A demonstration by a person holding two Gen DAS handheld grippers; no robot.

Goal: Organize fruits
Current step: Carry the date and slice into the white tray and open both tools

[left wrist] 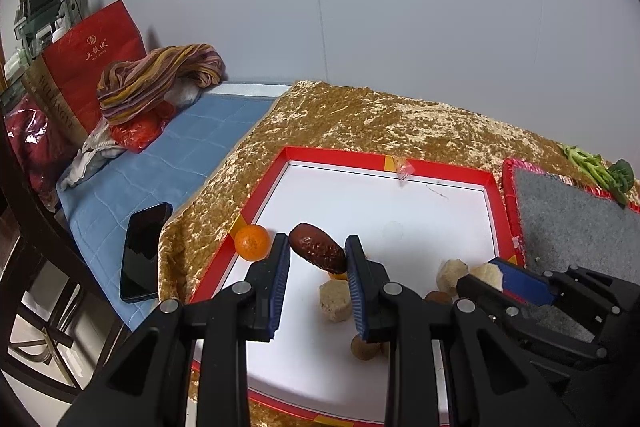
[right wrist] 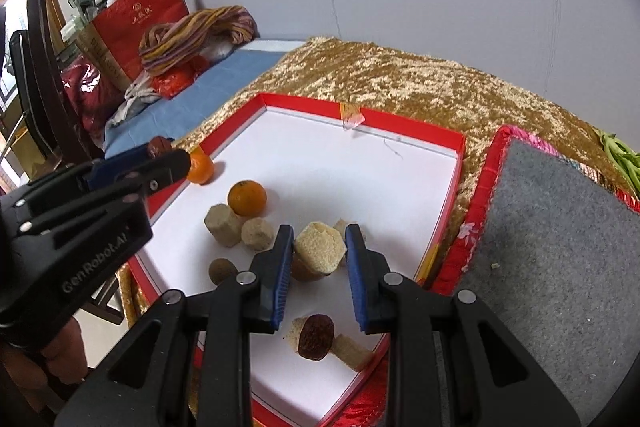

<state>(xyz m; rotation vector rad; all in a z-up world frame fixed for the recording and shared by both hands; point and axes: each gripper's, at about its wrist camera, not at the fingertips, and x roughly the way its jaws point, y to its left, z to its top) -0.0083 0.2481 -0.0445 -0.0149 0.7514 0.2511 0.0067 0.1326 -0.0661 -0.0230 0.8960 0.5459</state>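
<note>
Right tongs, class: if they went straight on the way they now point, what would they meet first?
Probably the pale faceted block, which sits between the open right tongs in the red-rimmed tray. Depth is unclear; they may be above it.

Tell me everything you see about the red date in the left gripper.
The red date is dark reddish-brown, oblong, glossy and wrinkled. It sits between the blue pads of the left gripper, which appears closed on it, lying tilted, held above the white floor of the red-rimmed tray, near an orange by the tray's left wall.
</note>
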